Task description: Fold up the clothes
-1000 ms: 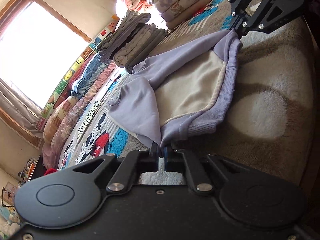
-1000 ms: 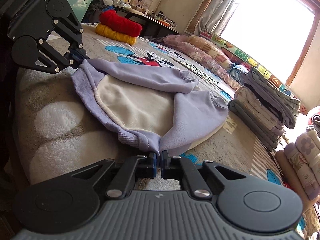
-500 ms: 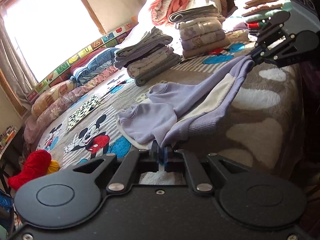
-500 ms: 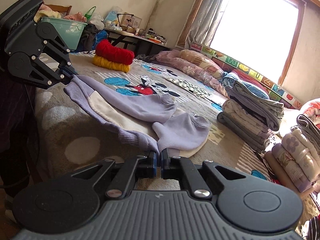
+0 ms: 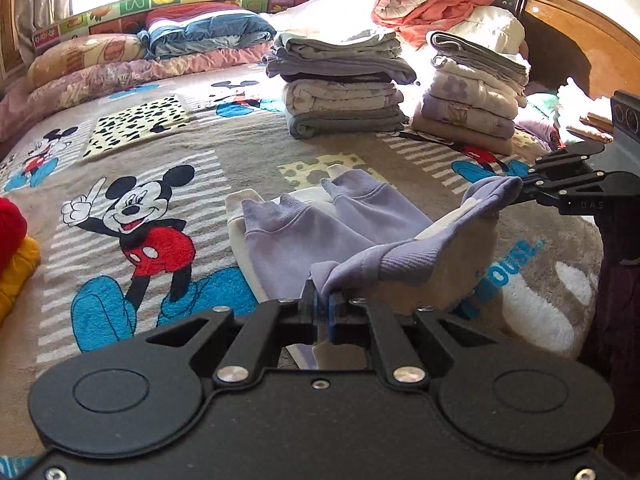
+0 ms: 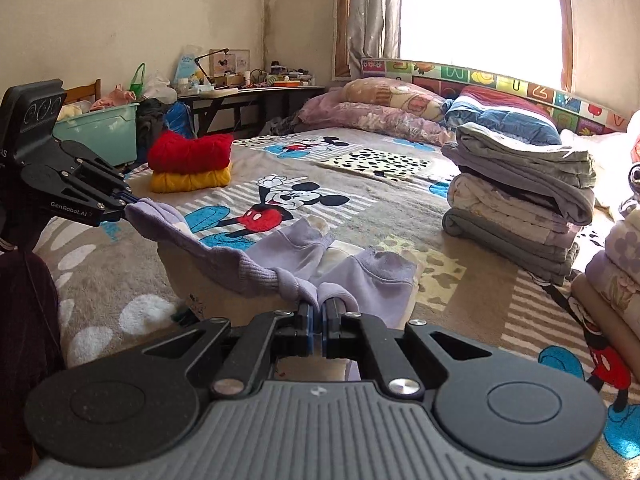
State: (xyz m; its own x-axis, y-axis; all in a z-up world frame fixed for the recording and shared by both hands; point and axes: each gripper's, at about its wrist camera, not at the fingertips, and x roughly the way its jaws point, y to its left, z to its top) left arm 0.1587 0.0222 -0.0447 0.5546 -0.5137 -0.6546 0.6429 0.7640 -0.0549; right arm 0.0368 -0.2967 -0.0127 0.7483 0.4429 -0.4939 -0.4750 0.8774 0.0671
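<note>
Up comes the ribbed hem of the lilac fleece sweatshirt [image 5: 320,240], lifted off the cartoon-mouse bed blanket [image 5: 132,168] since a second ago. Left hand-held gripper [image 5: 322,306] is clamped on one hem corner, right hand-held gripper [image 6: 318,312] on the other; sleeves trail ahead on the blanket.

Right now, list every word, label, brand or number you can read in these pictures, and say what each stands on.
"GenRobot.AI": white print on the black left gripper, in the right wrist view.
"HOUSE": blue letters on the grey plush cartoon-mouse blanket; the word before it is hidden by the lilac sweatshirt.
"GAS", doubtful: faint embossing on the black right gripper, cut off.
Single letters on the colourful alphabet foam mat: too distorted to read surely.
Desk items: too small.
</note>
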